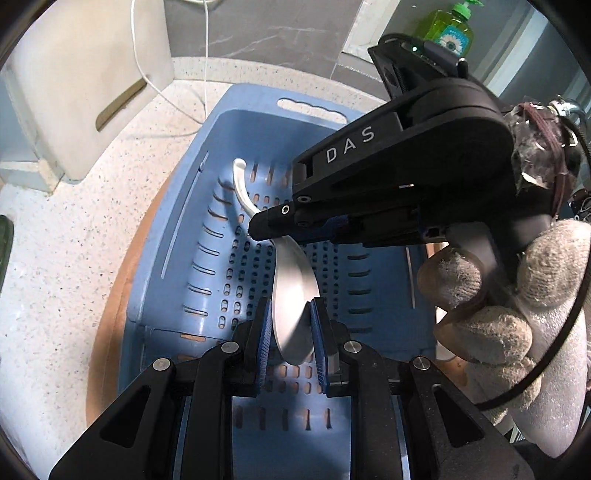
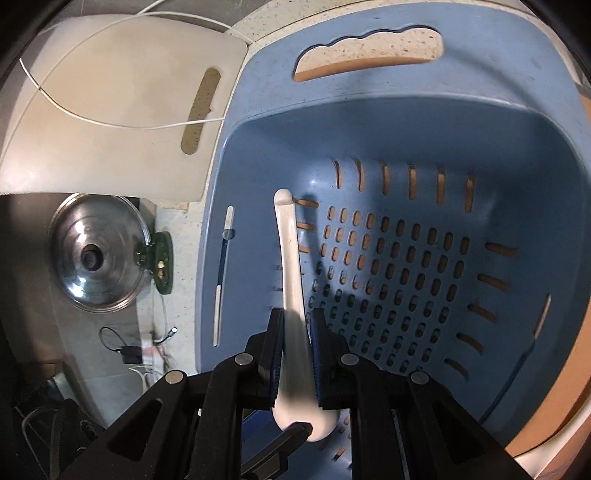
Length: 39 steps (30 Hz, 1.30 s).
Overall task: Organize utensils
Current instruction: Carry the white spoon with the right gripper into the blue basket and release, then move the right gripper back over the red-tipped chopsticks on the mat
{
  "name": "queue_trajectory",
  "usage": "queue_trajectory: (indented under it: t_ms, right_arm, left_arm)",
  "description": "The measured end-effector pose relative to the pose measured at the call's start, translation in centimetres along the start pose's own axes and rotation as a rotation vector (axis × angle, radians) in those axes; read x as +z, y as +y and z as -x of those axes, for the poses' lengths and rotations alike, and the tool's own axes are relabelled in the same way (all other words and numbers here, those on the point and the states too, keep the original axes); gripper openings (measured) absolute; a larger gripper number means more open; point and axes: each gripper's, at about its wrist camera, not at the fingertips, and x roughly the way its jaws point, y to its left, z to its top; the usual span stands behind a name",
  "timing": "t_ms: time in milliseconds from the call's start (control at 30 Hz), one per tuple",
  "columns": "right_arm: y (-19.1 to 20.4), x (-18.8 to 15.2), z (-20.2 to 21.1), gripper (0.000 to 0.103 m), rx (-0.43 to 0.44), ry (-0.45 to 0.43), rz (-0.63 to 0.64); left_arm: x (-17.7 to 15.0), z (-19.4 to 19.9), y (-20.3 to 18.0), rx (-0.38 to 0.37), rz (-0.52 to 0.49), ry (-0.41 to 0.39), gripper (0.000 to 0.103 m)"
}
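Holding one white spoon [image 1: 293, 295] between them, both grippers hang over the blue basket [image 1: 177, 206] that sits on the speckled counter [image 1: 74, 240]. The left gripper [image 1: 291, 332] is clamped on the bowl of the spoon, its blue pads pressing the bowl's two edges. The right gripper [image 1: 258, 227], carried by a gloved hand [image 1: 498, 314], reaches in from the right edge of the basket and is closed on the handle, about midway along it. In the right wrist view the handle runs up between that gripper's pads [image 2: 279, 350], and its tip points toward the basket's far left corner. The spoon is above the slotted floor of the basket, nearer the left wall than the right; whether the handle tip touches the floor I cannot tell.

The step in hand looks like setting the spoon down in the basket. The next move seems to call for lowering it the rest of the way until it lies along the floor, then parting both sets of jaws together so neither end flips up. It looks hard and smooth, perhaps ceramic, so a gentle release would suit it.

A white cutting board [image 2: 122, 122] leans beyond the basket's far left corner, a glass lid [image 2: 98, 254] lies off the counter's left edge, and a green soap bottle [image 1: 448, 31] stands at the back.
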Motion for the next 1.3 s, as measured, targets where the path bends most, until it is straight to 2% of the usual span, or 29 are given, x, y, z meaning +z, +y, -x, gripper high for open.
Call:
queue_trajectory:
  t_ms: [167, 267, 367, 700, 900, 1033, 1167, 1300]
  right_arm:
    - [0.5, 0.2, -0.9, 0.013, -0.046, 0.006, 0.014]
    - [0.7, 0.6, -1.4, 0.013, -0.069, 0.008, 0.030]
    - [1.2, 0.9, -1.8, 0.013, -0.097, 0.009, 0.059]
    - [1.7, 1.0, -1.7, 0.013, -0.113, 0.004, 0.101]
    - [1.7, -0.1, 2.1, 0.014, -0.092, -0.056, 0.150]
    - [0.8, -1.4, 6.1, 0.031, -0.082, -0.129, 0.165]
    - [-0.6, -3.6, 10.3, 0.033, -0.091, -0.183, 0.203]
    - [-2.7, -6.3, 15.3, 0.046, -0.102, -0.274, 0.236]
  left_arm:
    - [0.6, -1.3, 1.1, 0.010, 0.005, 0.018, 0.018]
    - [0.9, -2.1, 1.9, 0.019, 0.021, 0.031, 0.012]
    - [1.1, -2.7, 2.6, 0.021, 0.024, 0.040, 0.012]
    - [1.0, -2.4, 2.7, 0.038, 0.023, 0.037, 0.012]
    - [0.6, 0.2, 1.7, 0.051, 0.025, 0.011, 0.012]
    - [0.8, 1.8, 0.5, 0.052, 0.017, -0.018, 0.012]
    - [0.7, 3.5, -1.1, 0.058, -0.008, -0.057, 0.013]
    - [0.5, 5.0, -3.2, 0.056, -0.040, -0.089, 0.013]
